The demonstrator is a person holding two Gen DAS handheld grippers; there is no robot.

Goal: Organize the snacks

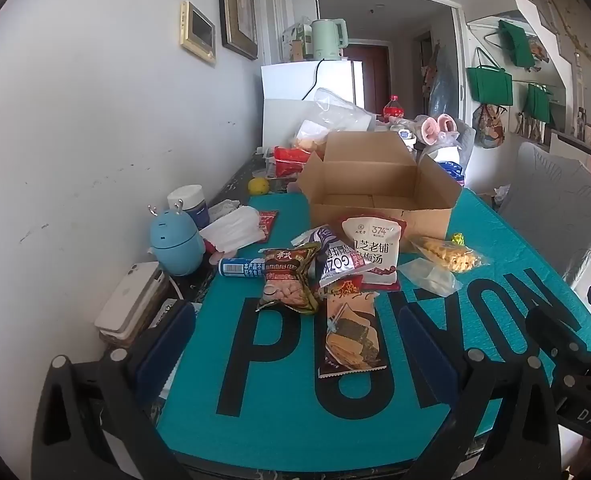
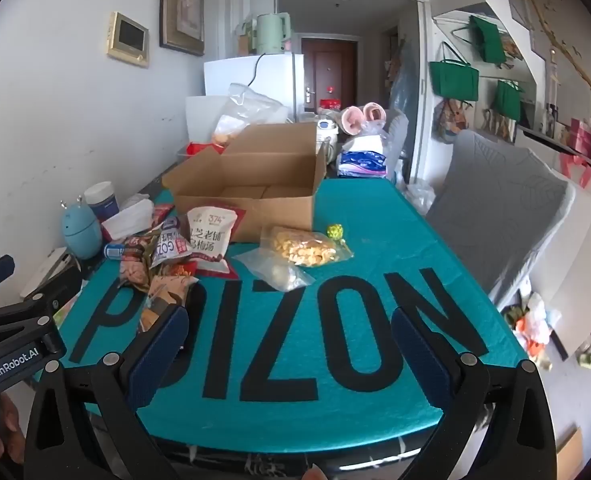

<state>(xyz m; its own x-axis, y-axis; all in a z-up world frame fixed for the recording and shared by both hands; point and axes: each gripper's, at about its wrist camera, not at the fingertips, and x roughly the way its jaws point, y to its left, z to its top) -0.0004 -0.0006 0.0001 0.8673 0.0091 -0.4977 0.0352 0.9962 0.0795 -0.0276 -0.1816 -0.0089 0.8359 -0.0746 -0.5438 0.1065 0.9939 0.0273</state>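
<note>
1. While both grippers hovered over the teal tabletop (image 2: pixel 335 420), the left gripper (image 1: pixel 295 344) and the right gripper (image 2: pixel 287 344) each had fingers spread wide, holding nothing.
2. Beyond the left fingers lay the snack packets (image 1: pixel 335 272).
3. Farther beyond those stood the open cardboard box (image 1: pixel 379 196), nothing visible inside.
4. Ahead of the right fingers lay a clear bag of yellow snacks (image 2: pixel 305 248).
</note>
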